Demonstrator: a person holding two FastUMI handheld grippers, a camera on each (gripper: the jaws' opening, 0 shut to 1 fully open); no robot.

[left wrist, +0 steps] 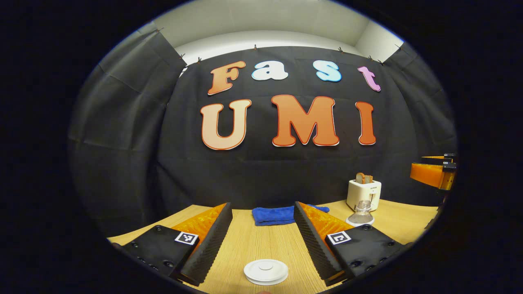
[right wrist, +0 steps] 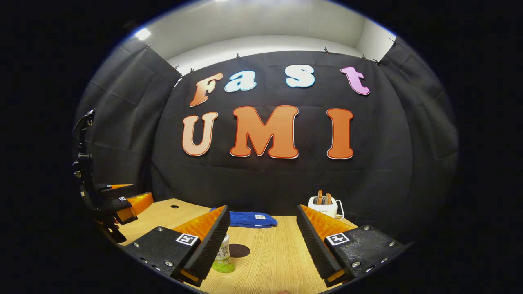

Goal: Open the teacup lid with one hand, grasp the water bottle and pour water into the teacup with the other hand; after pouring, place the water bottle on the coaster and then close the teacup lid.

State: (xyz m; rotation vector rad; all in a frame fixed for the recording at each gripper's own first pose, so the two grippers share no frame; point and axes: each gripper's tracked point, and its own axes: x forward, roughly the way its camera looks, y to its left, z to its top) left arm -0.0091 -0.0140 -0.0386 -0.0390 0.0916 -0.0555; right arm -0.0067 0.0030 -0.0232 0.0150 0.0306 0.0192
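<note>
The right gripper (right wrist: 263,245) hangs wide open over the table (right wrist: 278,261). A bottle (right wrist: 224,255) stands beside its left finger, the dark coaster (right wrist: 239,250) just behind. Towel (right wrist: 251,219) and toaster (right wrist: 323,205) sit at the far edge; the left gripper (right wrist: 122,204) is at the left edge.

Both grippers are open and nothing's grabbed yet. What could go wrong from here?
1. The water bottle sits partly behind one finger of the right gripper, not centred between the two. Closing or shifting sideways now could tip it.
2. The white lid lies low and flat between the wide-open fingers of the left gripper, so a pinch may slip off its rim.
</note>
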